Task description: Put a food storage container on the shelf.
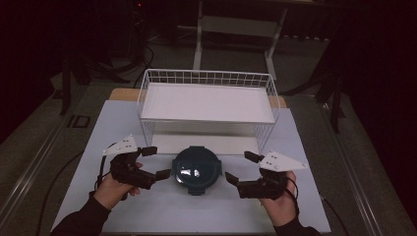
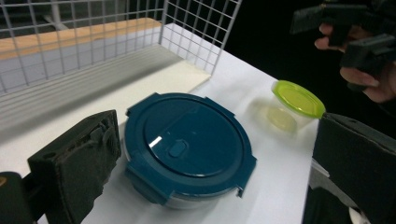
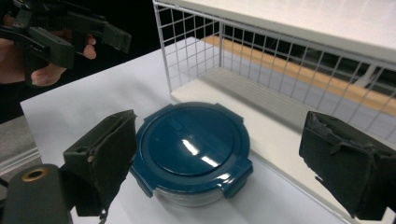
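Observation:
A round container with a dark blue clip-on lid (image 1: 195,169) stands on the white table, just in front of the wire rack. My left gripper (image 1: 157,162) is open at its left side, with the jaws apart from it. At its right side my right gripper (image 1: 240,167) is open too, with a small gap to the container. In the left gripper view the blue lid (image 2: 187,140) lies ahead between my wide jaws, untouched. In the right gripper view the container (image 3: 194,149) sits low between the jaws, with nothing gripped.
A white wire rack (image 1: 206,78) with a solid upper shelf stands behind the container, and its lower board (image 1: 206,142) reaches almost to it. A small clear tub with a lime-green lid (image 2: 299,98) stands near the table's right edge. The table's front edge is close to both hands.

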